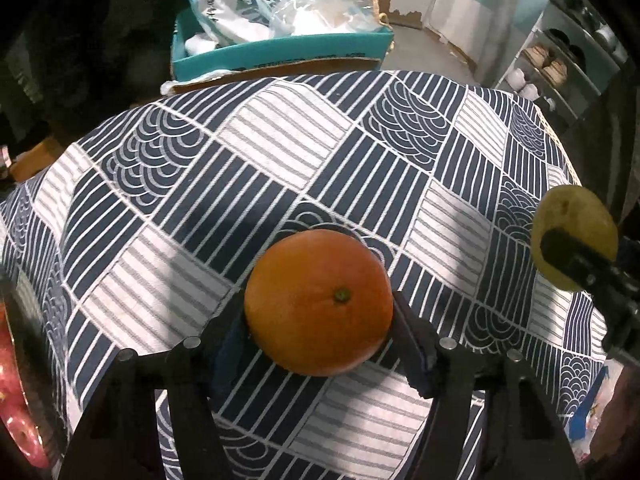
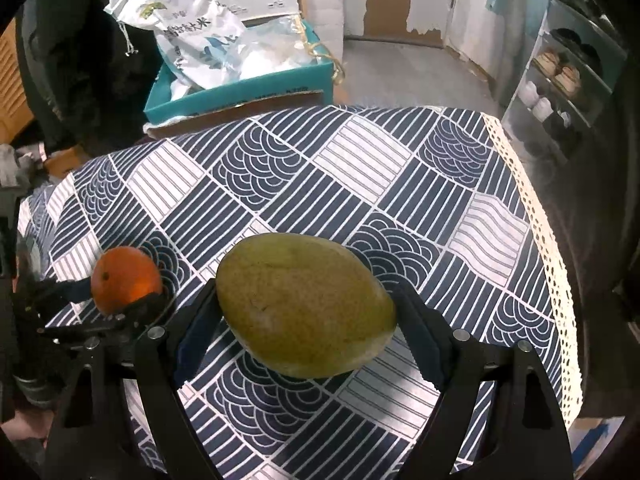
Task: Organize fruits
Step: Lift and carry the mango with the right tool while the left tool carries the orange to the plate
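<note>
My left gripper (image 1: 320, 316) is shut on an orange (image 1: 318, 302) and holds it just above the patterned tablecloth (image 1: 280, 160). My right gripper (image 2: 306, 312) is shut on a yellow-green mango (image 2: 306, 306), also held over the tablecloth (image 2: 360, 168). In the left wrist view the mango (image 1: 572, 220) in the right gripper (image 1: 576, 258) shows at the right edge. In the right wrist view the orange (image 2: 126, 280) in the left gripper (image 2: 120, 300) shows at the left. Red apples (image 1: 16, 420) lie at the left edge of the left wrist view.
A teal cardboard box (image 1: 280, 50) with white bags stands beyond the table's far edge, also in the right wrist view (image 2: 240, 92). A shoe rack (image 2: 560, 80) stands at the right. The cloth's lace edge (image 2: 552, 248) marks the table's right side.
</note>
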### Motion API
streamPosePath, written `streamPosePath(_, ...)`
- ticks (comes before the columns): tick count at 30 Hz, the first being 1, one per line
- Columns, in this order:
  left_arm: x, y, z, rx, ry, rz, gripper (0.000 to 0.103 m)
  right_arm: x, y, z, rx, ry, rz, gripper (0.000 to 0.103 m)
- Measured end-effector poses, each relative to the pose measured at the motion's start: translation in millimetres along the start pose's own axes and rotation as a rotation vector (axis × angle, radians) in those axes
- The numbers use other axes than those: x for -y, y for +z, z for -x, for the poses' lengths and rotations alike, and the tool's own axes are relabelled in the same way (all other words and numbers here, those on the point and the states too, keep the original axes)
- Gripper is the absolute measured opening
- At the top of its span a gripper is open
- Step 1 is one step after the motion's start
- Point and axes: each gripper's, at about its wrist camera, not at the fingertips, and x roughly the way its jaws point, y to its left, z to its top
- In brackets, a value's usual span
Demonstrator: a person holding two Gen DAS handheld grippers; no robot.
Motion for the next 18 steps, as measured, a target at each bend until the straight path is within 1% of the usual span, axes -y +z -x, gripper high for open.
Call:
streamPosePath(5, -12.8, -2.0, 14.2, 0.025, 0.013, 0.02, 0.068, -7.2, 3.8, 7.6, 0.016, 0.012, 0.006, 0.084)
streamPosePath(14, -30.3, -5.2, 58.5, 0.117, 0.066, 0.023, 0.068, -30.1, 11.7, 26.3, 0.059, 0.03, 0.047, 0.084)
streamPosePath(18, -39.3, -6.8, 77.2, 0.146, 0.085, 0.035, 0.068, -39.9, 15.5, 37.8, 0.085, 0.035, 0.061, 0.084)
